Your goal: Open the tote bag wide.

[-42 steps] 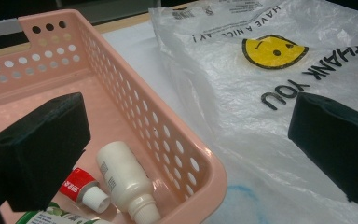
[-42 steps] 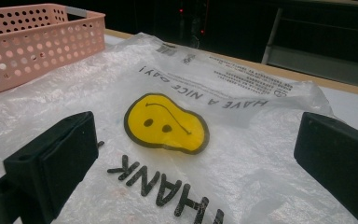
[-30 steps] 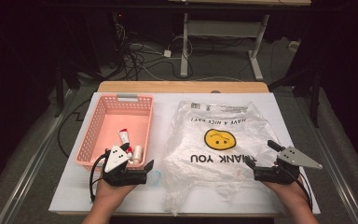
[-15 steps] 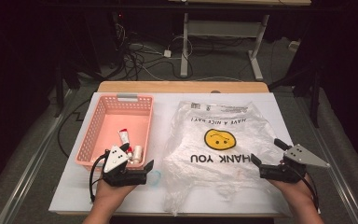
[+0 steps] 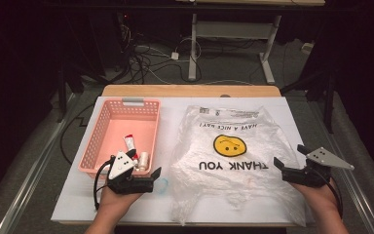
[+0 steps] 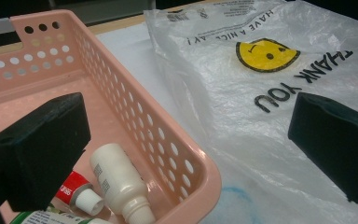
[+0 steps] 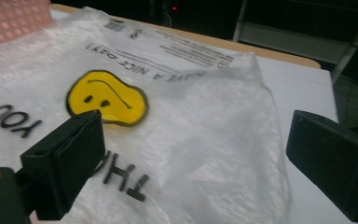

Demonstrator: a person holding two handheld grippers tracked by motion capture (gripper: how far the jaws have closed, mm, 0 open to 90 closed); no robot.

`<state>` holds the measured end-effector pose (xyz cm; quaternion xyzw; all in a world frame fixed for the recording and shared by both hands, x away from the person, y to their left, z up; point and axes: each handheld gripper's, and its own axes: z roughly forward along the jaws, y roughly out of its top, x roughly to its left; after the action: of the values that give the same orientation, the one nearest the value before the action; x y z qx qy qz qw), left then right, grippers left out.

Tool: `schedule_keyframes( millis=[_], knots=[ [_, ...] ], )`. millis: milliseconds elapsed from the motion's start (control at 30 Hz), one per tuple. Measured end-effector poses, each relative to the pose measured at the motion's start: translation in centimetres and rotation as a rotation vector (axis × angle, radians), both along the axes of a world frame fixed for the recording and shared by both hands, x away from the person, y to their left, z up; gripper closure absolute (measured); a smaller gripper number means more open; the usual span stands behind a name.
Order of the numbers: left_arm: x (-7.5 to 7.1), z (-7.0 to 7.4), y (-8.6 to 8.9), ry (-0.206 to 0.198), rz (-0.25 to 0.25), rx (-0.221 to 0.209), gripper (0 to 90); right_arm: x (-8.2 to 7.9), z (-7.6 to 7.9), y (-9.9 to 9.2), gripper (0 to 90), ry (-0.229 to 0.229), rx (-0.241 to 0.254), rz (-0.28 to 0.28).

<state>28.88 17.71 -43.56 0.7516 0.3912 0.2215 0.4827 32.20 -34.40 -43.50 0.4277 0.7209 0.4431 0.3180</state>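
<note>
A clear plastic bag [image 5: 229, 151] printed with a yellow smiley and "THANK YOU" lies flat on the white table top [image 5: 297, 112]. To its left stands a pink perforated basket [image 5: 121, 126] holding a white bottle [image 6: 116, 182] and a red-capped tube [image 6: 74, 189]. My left gripper [image 5: 155, 178] rests open at the basket's near right corner, one jaw over the basket [image 6: 168, 140] and the other over the bag [image 6: 242, 84]. My right gripper [image 5: 288, 157] hovers open over the bag's near right part [image 7: 191, 93]. Its jaws have just been closing slightly, with nothing between them.
The white top ends close behind both hands at the near edge. A wooden strip [image 5: 190, 90] runs along the far edge. Beyond it lie floor cables [image 5: 146, 58] and a desk frame [image 5: 233, 34]. Bare table [image 7: 303, 84] shows to the right of the bag.
My right gripper has shifted a little to the right, toward the bag's right edge. The left gripper, basket and bag have stayed put.
</note>
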Motion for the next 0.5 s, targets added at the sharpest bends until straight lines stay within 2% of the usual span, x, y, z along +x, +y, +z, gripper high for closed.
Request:
schedule_keyframes(
  millis=[100, 133, 167, 200, 333, 367, 500],
  knots=[
    [0.0, 0.0, 0.0, 0.002, 0.000, 0.000, 0.0, 0.1, -0.3, -0.6, 7.8, 0.015, -0.008, -0.024],
    [0.0, 0.0, 0.0, 0.002, 0.000, -0.002, 0.0, 0.2, -0.5, -1.3, 9.5, 0.037, 0.006, -0.050],
    [0.0, 0.0, 0.0, 0.002, 0.001, -0.002, 0.0, 0.2, -0.5, -1.3, 9.5, 0.037, 0.006, -0.050],
    [0.0, 0.0, 0.0, 0.002, 0.002, -0.002, 0.0, 0.4, -0.7, -2.0, 11.5, 0.065, 0.003, -0.079],
    [0.0, 0.0, 0.0, 0.000, -0.002, 0.005, 0.0, 0.6, -1.1, -3.3, 15.5, 0.109, 0.042, -0.111],
    [0.0, 0.0, 0.0, 0.001, -0.003, 0.005, 0.0, 0.6, -1.1, -3.3, 15.5, 0.109, 0.042, -0.111],
    [0.0, 0.0, 0.0, 0.001, -0.002, 0.004, 0.0, 0.8, -1.7, -4.4, 20.9, 0.155, 0.046, -0.139]
  ],
)
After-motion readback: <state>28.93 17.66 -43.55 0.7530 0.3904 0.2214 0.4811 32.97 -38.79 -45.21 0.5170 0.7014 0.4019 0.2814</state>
